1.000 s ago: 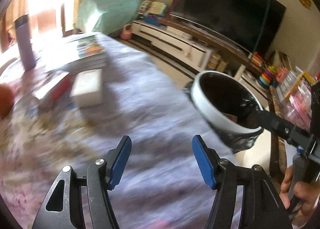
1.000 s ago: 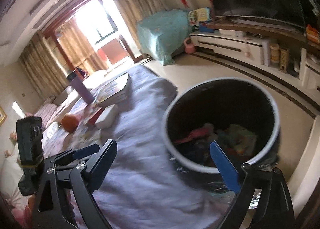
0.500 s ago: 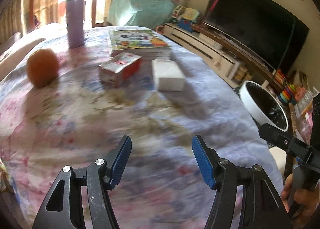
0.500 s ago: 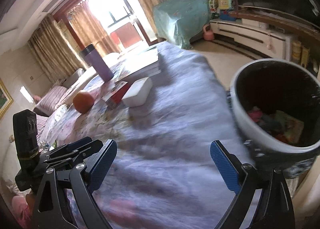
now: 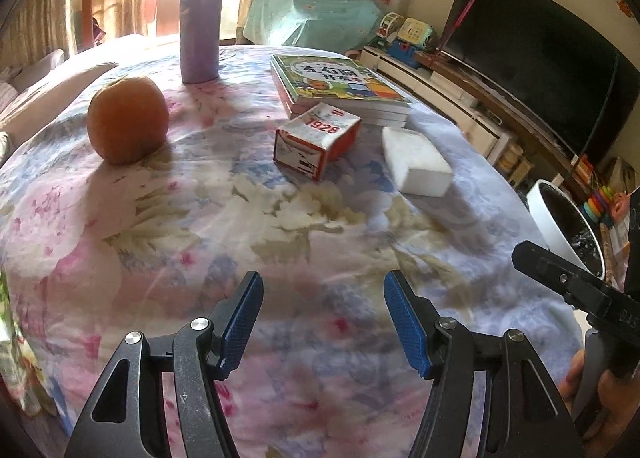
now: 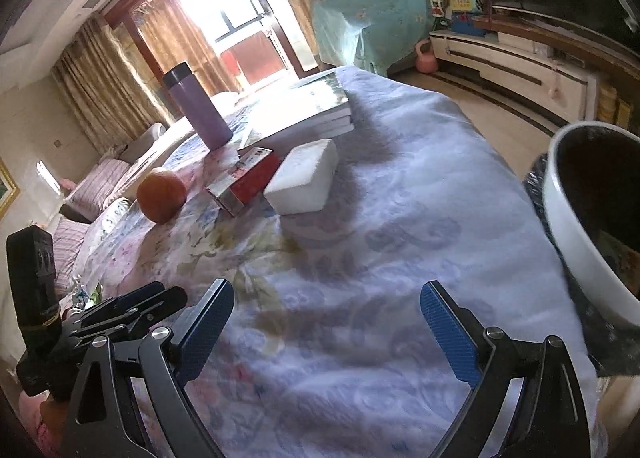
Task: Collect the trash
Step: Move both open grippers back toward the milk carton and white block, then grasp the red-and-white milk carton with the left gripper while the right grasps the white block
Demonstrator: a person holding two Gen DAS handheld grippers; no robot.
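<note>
On the floral-clothed table (image 5: 248, 218) lie a red and white carton (image 5: 316, 140) marked 1928 and a white foam block (image 5: 416, 166), side by side. The same carton (image 6: 246, 178) and block (image 6: 306, 182) show in the right wrist view. A white bin (image 6: 580, 234) with a black liner stands off the table's right edge; it also appears as the bin (image 5: 560, 218) in the left wrist view. My left gripper (image 5: 323, 318) hangs open over the near cloth, nothing between its fingers. My right gripper (image 6: 326, 330) is open too, wider, and empty.
An orange (image 5: 128, 124), a purple flask (image 5: 199, 24) and a stack of books (image 5: 340, 88) stand farther back on the table. Beyond the right edge are a TV (image 5: 540, 54) and a low cabinet. A sofa (image 6: 92, 186) lies at the left.
Both grippers have swung left from the bin toward the table's middle. The carton, block and orange now fill the view, and the bin has slid to the right edge. Jaw openings are unchanged.
</note>
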